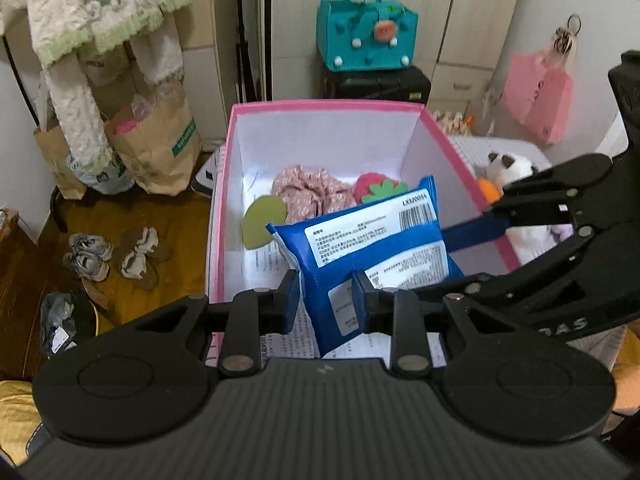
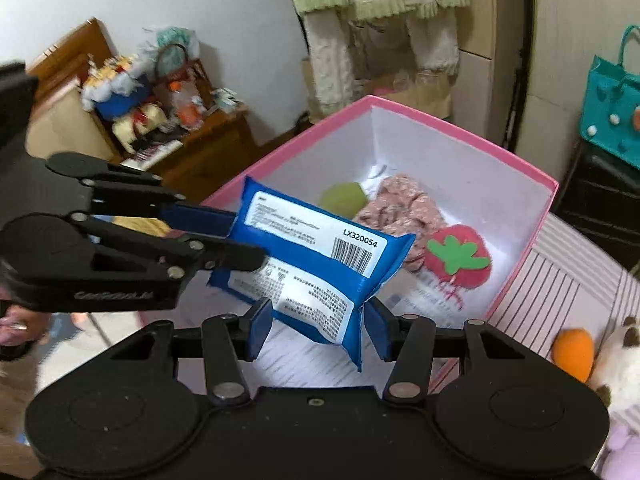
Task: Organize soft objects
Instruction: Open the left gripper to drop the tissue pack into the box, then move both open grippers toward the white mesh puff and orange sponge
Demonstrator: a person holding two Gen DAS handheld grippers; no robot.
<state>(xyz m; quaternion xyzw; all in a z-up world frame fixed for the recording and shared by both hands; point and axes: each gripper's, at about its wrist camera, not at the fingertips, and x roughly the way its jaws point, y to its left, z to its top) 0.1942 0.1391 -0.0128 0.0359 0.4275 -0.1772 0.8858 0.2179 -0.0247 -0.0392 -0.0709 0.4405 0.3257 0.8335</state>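
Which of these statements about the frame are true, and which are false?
1. The blue pack sits between the fingers of the left tongs. True.
2. The pink box is empty. False: it holds a strawberry toy, floral fabric and a green piece.
3. The panda plush lies outside the box. True.
4. The teal bag lies flat on the floor. False: it stands upright on a black case behind the box.

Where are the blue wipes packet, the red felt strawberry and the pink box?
Blue wipes packet [image 2: 320, 256], right wrist view, its white barcode label side.
Red felt strawberry [image 2: 460, 258], right wrist view, its green leaf top.
Pink box [image 1: 320, 105], left wrist view, its far rim.
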